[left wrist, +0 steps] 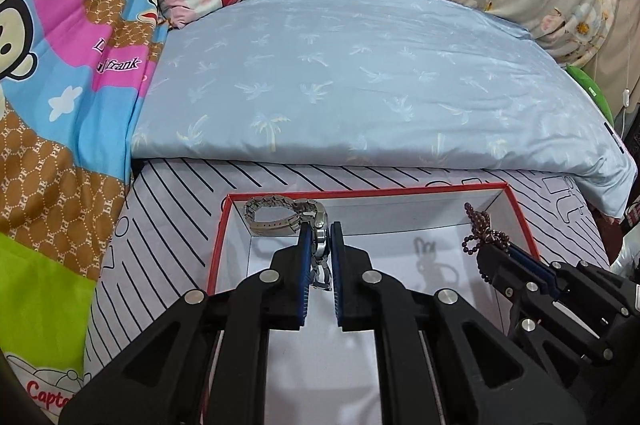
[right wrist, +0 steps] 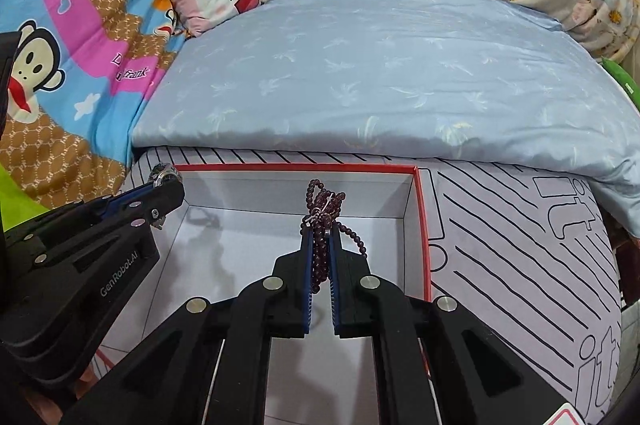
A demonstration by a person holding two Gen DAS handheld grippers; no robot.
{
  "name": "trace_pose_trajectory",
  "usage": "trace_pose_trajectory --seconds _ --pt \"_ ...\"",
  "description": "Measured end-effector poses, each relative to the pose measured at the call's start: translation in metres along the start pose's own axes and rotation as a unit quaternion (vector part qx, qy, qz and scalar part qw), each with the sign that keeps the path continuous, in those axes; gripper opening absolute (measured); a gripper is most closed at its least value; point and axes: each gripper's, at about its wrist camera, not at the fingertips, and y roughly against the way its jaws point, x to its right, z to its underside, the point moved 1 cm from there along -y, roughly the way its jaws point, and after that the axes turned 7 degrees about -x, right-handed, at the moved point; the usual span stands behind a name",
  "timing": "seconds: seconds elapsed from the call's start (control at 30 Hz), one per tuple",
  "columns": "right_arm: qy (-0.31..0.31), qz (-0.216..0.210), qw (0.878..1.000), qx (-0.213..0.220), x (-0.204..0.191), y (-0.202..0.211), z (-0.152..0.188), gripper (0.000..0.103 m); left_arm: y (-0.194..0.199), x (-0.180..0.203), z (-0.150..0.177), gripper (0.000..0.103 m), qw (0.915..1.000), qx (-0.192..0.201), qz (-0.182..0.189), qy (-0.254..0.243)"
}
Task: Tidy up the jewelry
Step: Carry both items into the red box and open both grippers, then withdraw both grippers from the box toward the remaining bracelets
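Hovering above the red-rimmed box (left wrist: pixel 516 209): left tool (left wrist: pixel 320 237) pinching the watch (left wrist: pixel 276 213), right tool (right wrist: pixel 319 241) pinching the bead string (right wrist: pixel 324 209), beads probably hanging nearer the floor.

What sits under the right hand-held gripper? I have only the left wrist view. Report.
Observer: The bare white floor of the red-rimmed box. The right hand-held gripper is above it, shut on the purple bead strand.
Operator: Check the box's right wall.
Observer: The gripper is well inside it, not touching.
Operator: Describe how the beads hang.
Observer: Loops bunch above the fingertips, and one loop droops past the right finger.
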Motion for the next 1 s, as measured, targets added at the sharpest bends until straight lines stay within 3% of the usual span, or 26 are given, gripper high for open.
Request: trace_pose_trajectory --seconds 0.1,0.17,0.2,0.5,0.67,1.0 --pt "0.005 0.016 1.000 0.008 -0.002 0.001 0.000 0.019 -0.001 0.002 -0.002 0.012 0.9999 0.006 -0.007 -0.004" --pt "0.006 0.023 1.000 0.015 -0.002 0.003 0.001 0.028 0.001 0.004 -0.002 0.033 0.9997 0.013 -0.020 -0.007" --pt "0.004 0.021 1.000 0.016 -0.001 0.004 0.001 0.030 0.002 0.003 -0.003 0.037 0.9996 0.015 -0.022 -0.006" --pt "-0.008 0.012 1.000 0.028 0.003 0.021 0.007 0.033 0.015 -0.005 -0.002 0.038 0.9992 0.026 -0.028 0.010" --pt "-0.010 0.010 0.999 0.049 0.002 0.053 0.019 0.033 0.037 -0.010 0.005 0.038 0.9988 0.035 -0.031 0.014" --pt "-0.015 0.010 0.997 0.075 0.003 0.127 0.092 0.038 0.115 -0.021 0.066 0.050 0.9969 0.063 -0.043 0.019"
